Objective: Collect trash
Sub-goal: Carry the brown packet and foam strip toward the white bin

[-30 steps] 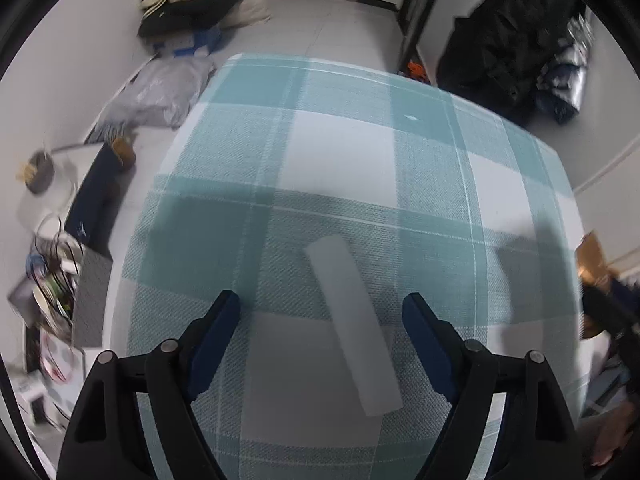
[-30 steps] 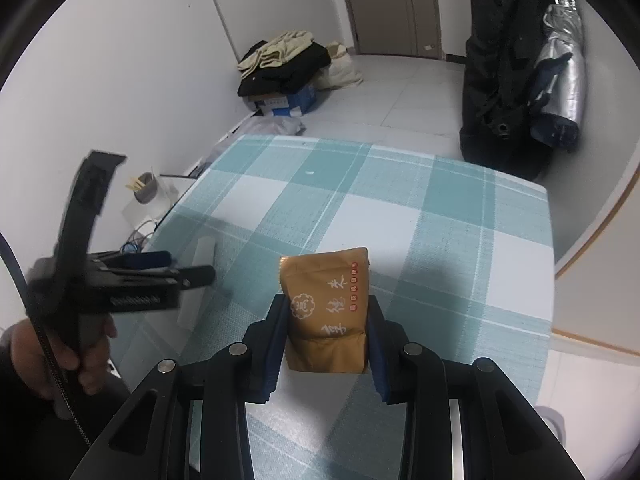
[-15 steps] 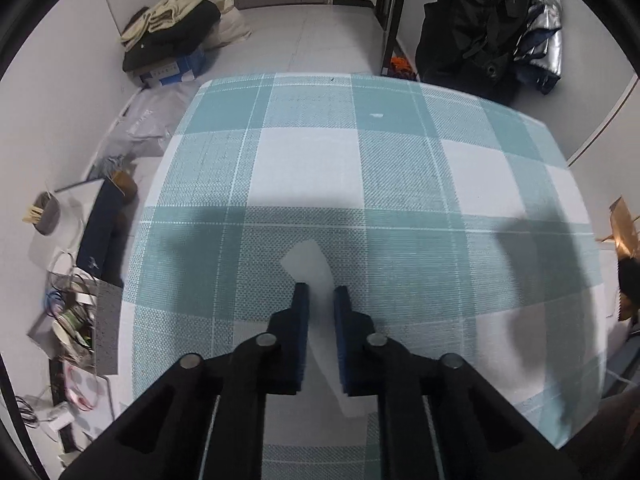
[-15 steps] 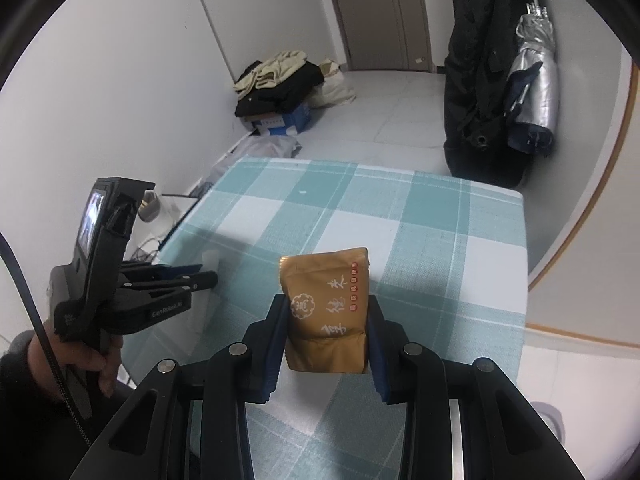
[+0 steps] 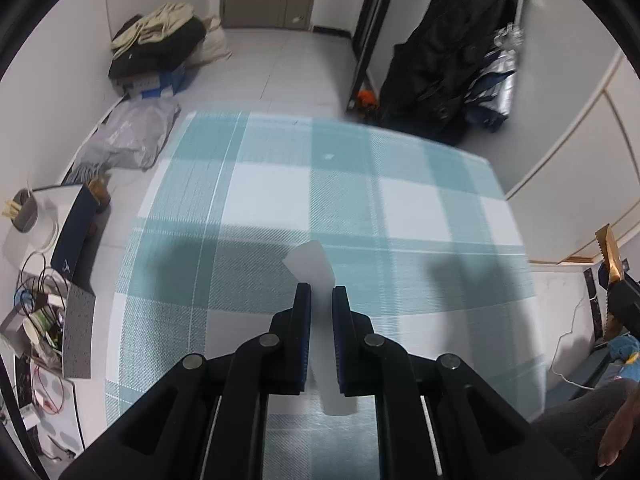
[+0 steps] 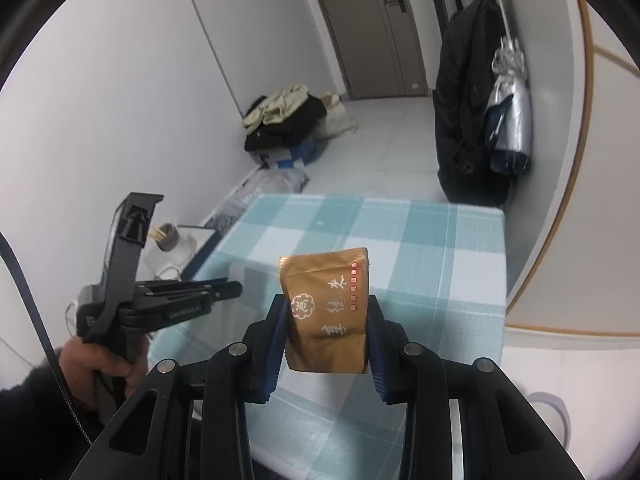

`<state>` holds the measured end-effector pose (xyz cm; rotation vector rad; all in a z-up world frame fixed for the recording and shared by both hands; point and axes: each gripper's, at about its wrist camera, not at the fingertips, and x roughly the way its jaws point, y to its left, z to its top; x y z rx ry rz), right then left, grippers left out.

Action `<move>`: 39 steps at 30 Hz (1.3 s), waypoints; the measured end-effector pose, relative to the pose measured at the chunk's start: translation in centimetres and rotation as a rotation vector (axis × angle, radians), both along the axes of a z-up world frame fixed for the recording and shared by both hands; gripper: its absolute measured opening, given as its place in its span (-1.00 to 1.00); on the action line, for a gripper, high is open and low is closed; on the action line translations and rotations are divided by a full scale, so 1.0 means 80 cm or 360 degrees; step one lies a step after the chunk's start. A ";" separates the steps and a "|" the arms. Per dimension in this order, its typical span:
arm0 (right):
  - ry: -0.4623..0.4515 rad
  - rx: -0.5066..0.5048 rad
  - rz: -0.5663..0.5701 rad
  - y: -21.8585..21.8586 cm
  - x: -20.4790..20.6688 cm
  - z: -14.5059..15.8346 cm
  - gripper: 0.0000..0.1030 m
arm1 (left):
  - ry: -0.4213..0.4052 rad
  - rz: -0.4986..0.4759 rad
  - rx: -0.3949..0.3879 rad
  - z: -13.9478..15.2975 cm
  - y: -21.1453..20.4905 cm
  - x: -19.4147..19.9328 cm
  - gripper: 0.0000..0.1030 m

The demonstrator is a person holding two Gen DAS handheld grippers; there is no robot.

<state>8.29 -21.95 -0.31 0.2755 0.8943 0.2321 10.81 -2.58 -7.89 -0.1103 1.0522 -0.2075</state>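
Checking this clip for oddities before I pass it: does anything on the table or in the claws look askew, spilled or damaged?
Nothing stands out. The left claw is shut on the white wrapper, the right claw on the upright gold packet. No spills show on the checked tablecloth.

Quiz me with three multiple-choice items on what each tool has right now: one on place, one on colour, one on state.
1. Where is the white strip?
A. flat on the floor
B. between the left tool's fingers, above the checked tablecloth
C. on the pile of clothes

2. What colour is the packet in the right tool?
A. golden brown
B. bright green
C. red

3. What state is the right tool in?
A. wide open, nothing in it
B. out of view
C. shut on the packet

Key: 1 B, the strip runs between the closed blue pads; 2 A, the wrapper is golden brown with pale print; 3 C, both pads press the packet's sides.
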 end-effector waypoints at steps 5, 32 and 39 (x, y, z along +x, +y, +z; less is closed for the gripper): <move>-0.0071 0.0024 -0.0061 -0.007 -0.029 0.036 -0.31 | -0.0119 -0.0064 -0.0037 0.036 -0.018 -0.014 -0.88; -0.0185 -0.0035 -0.0642 -0.249 -0.211 0.115 -0.31 | -0.0231 -0.0789 -0.0301 0.114 -0.286 -0.076 -0.88; -0.0006 0.0073 -0.0817 -0.310 -0.223 0.043 -0.31 | -0.0072 -0.0925 -0.0321 0.073 -0.353 -0.061 -0.88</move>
